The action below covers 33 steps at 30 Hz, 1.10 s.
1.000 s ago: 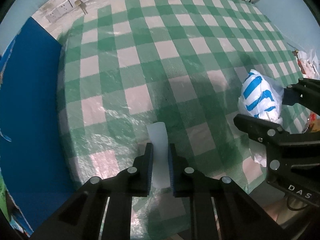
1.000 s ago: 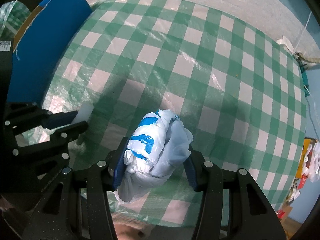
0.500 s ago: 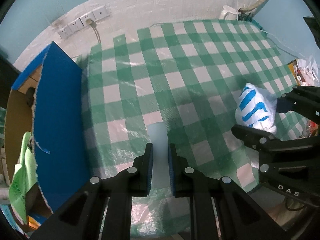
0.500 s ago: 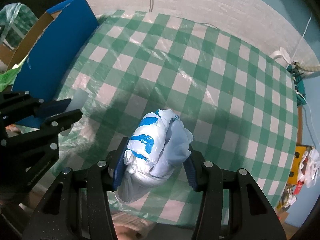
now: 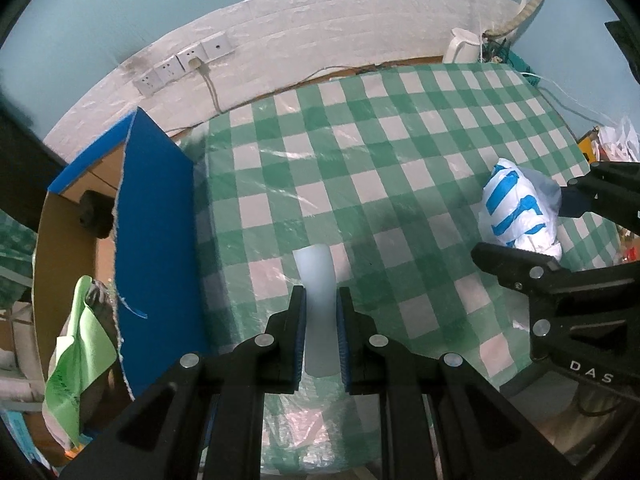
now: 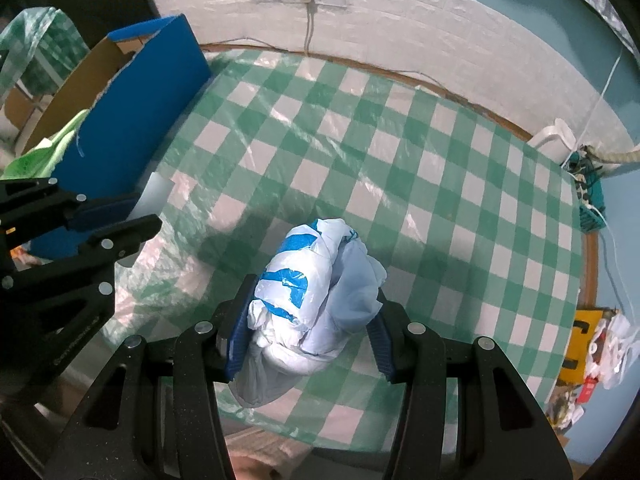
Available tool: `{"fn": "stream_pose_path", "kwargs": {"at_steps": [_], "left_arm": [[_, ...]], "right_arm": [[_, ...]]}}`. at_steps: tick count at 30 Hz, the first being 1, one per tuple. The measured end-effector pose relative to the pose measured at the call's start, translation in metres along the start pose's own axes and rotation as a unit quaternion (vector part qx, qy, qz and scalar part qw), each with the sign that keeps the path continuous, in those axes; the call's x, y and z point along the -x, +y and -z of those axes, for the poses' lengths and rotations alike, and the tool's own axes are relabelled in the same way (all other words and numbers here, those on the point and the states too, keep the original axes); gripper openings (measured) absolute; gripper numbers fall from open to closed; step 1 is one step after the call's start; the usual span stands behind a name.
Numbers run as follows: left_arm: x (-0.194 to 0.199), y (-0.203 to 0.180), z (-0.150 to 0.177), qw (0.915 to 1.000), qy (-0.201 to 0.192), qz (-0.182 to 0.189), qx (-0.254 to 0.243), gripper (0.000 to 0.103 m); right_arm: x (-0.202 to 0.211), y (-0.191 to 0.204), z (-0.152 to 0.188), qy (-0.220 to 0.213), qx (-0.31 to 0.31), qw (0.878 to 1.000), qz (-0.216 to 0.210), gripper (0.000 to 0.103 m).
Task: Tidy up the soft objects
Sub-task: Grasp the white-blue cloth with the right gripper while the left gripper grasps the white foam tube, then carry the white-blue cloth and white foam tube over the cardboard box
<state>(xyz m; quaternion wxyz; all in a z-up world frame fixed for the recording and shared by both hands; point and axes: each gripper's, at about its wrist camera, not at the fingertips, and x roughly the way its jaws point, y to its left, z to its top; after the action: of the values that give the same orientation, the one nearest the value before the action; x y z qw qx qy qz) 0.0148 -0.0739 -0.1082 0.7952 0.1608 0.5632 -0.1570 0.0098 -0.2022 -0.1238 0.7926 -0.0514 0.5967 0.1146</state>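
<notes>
A pale white soft strip (image 5: 314,272) sticks up between the blue pads of my left gripper (image 5: 321,294), which is shut on it above the near edge of the table (image 5: 380,140). My right gripper (image 6: 312,300) is shut on a bundled white plastic bag with blue stripes (image 6: 308,276), held clear above the green checked cloth. In the left wrist view the bag (image 5: 516,200) and the right gripper (image 5: 524,226) show at the right. In the right wrist view the left gripper (image 6: 142,212) with the strip (image 6: 154,194) is at the left, beside the blue box.
An open blue cardboard box (image 5: 156,220) stands against the table's left side, with a green cloth (image 5: 78,344) and a dark object (image 5: 94,214) inside. Wall sockets (image 5: 184,62) and a white kettle (image 5: 462,44) are at the back. Clutter (image 6: 592,340) lies past the right edge.
Both grippers have risen with their loads, so the table looks smaller. The box's inside and the back wall have come into view. Both grips are unchanged.
</notes>
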Motion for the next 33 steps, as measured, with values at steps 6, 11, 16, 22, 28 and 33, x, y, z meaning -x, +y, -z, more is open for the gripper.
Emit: {"fn": "stream_pose_path", "kwargs": {"at_steps": [6, 11, 16, 22, 28, 33], "left_arm": [[0.009, 0.011, -0.001, 0.9999, -0.01, -0.009, 0.008, 0.014], [0.018, 0.023, 0.0, 0.9995, -0.02, -0.013, 0.02, 0.014], [0.027, 0.04, 0.004, 0.9989, -0.026, -0.017, 0.034, 0.014], [0.043, 0.067, 0.006, 0.9969, -0.042, -0.024, 0.062, 0.014], [0.057, 0.088, 0.013, 0.9945, -0.056, -0.032, 0.082, 0.014], [0.065, 0.107, 0.02, 0.9924, -0.065, -0.041, 0.096, 0.014]], "right_arm": [[0.007, 0.008, -0.011, -0.011, 0.007, 1.0, -0.002, 0.051], [0.017, 0.018, -0.023, -0.024, 0.013, 1.0, -0.005, 0.051], [0.027, 0.029, -0.036, -0.039, 0.019, 0.999, -0.009, 0.051], [0.038, 0.04, -0.048, -0.052, 0.027, 0.998, -0.014, 0.051], [0.048, 0.056, -0.062, -0.065, 0.037, 0.997, -0.019, 0.051], [0.053, 0.075, -0.073, -0.072, 0.051, 0.996, -0.026, 0.051]]}}
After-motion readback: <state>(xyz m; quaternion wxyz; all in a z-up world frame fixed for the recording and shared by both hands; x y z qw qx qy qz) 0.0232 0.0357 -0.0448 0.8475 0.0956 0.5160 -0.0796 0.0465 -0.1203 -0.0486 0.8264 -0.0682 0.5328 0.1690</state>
